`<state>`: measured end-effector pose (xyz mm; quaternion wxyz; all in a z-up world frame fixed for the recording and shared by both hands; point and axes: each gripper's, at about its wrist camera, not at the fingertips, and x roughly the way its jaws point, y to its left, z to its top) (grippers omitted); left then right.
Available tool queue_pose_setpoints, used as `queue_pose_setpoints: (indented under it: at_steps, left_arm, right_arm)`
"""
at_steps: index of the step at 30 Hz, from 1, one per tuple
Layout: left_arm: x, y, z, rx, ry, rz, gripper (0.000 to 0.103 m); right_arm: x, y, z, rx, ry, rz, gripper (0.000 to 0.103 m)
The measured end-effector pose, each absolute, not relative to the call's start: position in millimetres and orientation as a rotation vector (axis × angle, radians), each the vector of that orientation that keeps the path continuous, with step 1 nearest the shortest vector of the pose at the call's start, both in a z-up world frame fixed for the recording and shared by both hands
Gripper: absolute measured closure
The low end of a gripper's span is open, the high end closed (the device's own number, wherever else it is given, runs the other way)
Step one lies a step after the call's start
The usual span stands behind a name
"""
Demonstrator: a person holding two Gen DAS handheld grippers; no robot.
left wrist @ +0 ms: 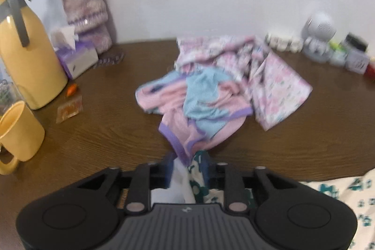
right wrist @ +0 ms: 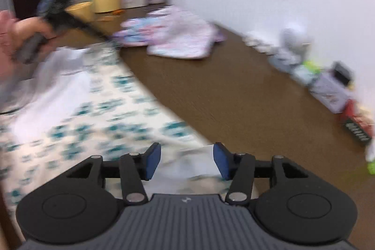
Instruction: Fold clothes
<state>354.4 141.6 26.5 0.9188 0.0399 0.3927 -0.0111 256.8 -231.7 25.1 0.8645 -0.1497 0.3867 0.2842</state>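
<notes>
Left claw point(left wrist: 187, 163), angled down toward the brown wood-grain counter point(left wrist: 105, 128), pinches a bunched fold of the white teal-flowered garment point(left wrist: 185, 184). Right claw point(right wrist: 187, 162) stands apart over that garment's edge, pads clear. Beyond lies bare counter, then a heap of pink and blue clothes point(left wrist: 199, 104).

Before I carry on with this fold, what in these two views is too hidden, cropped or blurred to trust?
- Left wrist view: the left gripper holds bunched teal-print cloth; its own body hides the rest.
- Right wrist view: motion blur smears the teal-print cloth's pattern, and the cloth runs off the left edge.
- Right wrist view: right gripper open; blur hides whether its pads touch cloth.
- Both views: small items by the wall are blurred.
</notes>
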Motion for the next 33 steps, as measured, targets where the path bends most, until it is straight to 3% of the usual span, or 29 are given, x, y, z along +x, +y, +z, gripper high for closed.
queue_pose_setpoints:
  at_steps: [10,11,13,18,28,31,33]
  left_arm:
    - [341,116,10,0.097,0.864,-0.165,0.081]
    - [341,117,8,0.099,0.865,-0.167,0.082]
    - [343,117,4,0.107,0.865,-0.164,0.082]
    - [350,118,-6,0.132,0.874,-0.127,0.085]
    - [353,124,-9,0.069,0.869,-0.071,0.083]
    - [341,129,1,0.03,0.836,-0.081,0.081]
    - [327,131,11,0.032,0.8,-0.083,0.068]
  right_arm:
    - [270,-206,-16,-0.305,0.96,0.688,0.067]
    - [271,-206,-17,-0.3,0.968,0.689,0.074]
    - [270,-209,-15,-0.303,0.986,0.681,0.098]
    - [255,-214,-14,-0.391,1.016,0.63,0.101]
    - [251,-238,-5,-0.28,0.998,0.522,0.097]
    - [247,-244,13,-0.169,0.932,0.549,0.082]
    - [243,-244,21,-0.166,0.899,0.54,0.068]
